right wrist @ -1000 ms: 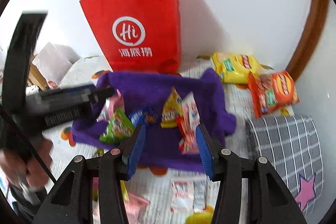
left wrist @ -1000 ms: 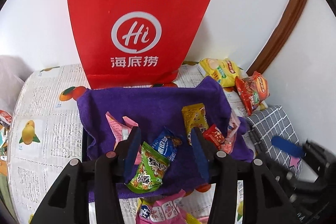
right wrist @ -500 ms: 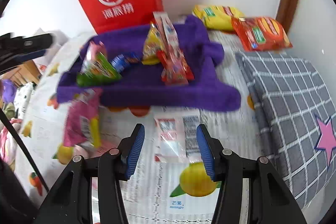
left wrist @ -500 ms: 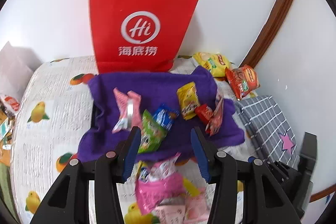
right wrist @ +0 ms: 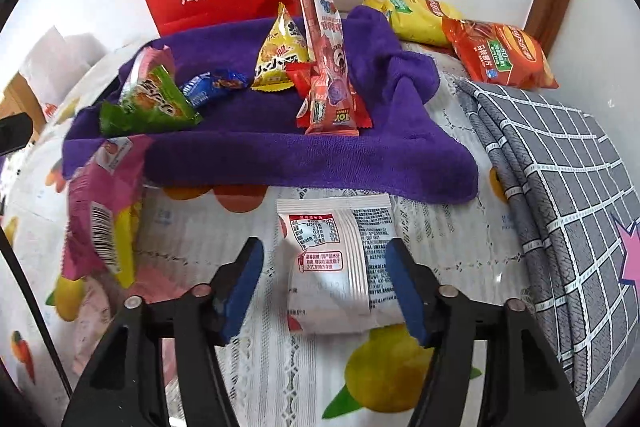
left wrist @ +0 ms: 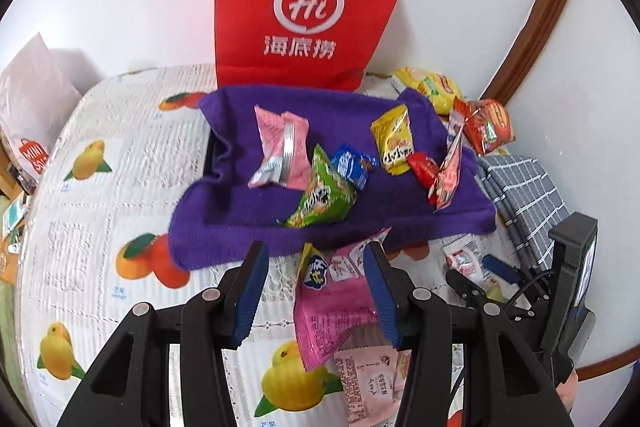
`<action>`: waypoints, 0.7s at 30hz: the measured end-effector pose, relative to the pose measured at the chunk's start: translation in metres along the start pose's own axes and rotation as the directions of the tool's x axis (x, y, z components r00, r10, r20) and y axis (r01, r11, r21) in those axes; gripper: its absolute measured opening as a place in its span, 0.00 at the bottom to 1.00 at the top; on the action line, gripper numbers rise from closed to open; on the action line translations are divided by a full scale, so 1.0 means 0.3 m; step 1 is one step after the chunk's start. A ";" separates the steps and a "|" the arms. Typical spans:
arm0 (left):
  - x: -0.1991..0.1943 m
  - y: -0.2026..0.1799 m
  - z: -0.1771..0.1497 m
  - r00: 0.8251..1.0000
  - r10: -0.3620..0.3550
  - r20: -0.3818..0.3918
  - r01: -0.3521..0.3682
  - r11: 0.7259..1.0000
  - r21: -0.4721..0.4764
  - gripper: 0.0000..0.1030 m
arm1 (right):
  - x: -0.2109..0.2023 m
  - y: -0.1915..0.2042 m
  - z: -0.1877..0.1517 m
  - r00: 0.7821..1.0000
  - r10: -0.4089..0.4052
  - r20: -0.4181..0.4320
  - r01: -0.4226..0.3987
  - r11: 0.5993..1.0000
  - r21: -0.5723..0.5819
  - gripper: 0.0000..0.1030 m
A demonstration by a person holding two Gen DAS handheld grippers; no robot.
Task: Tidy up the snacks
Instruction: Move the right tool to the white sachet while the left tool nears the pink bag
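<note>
Fuzzy cloth towel (purple); glossy wrappers

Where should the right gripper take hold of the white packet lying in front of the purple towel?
Across its two long side edges, coming straight down. The white packet lies flat, printed back up, between the open fingers of the right gripper, so closing there should pinch its slightly puffed body.

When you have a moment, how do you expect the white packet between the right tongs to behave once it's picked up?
The white packet lies flat and creased, so it will probably flop at its free end. It looks thin, likely light. Its glossy film may slip between the open right tongs.
</note>
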State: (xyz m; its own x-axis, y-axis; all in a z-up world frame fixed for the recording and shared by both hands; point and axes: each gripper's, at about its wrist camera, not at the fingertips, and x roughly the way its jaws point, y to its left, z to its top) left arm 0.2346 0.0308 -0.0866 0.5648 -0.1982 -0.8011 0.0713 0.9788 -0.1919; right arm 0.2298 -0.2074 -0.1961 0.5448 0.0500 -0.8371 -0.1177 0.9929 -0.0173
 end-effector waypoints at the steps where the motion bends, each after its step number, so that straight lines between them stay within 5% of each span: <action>1: 0.018 -0.003 -0.005 1.000 -0.007 -0.014 0.007 1.000 -0.001 0.46 | 0.007 0.002 -0.001 1.000 -0.024 0.001 0.024 1.000 -0.007 0.66; 11: 0.133 -0.046 -0.043 0.996 -0.038 -0.078 0.038 0.999 -0.009 0.46 | 0.032 -0.064 -0.015 1.000 0.000 0.017 0.000 0.999 0.034 0.65; 21: 0.202 -0.091 -0.064 0.993 -0.056 -0.099 0.057 0.998 0.002 0.60 | 0.028 -0.064 -0.038 0.998 0.026 0.063 -0.027 0.999 0.023 0.64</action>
State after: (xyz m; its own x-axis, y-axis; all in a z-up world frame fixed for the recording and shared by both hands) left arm 0.2512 -0.0088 -0.1406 0.4757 -0.2572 -0.8412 0.1052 0.9661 -0.2359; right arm 0.2272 -0.2272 -0.2091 0.5928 0.0823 -0.8011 -0.1136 0.9934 0.0179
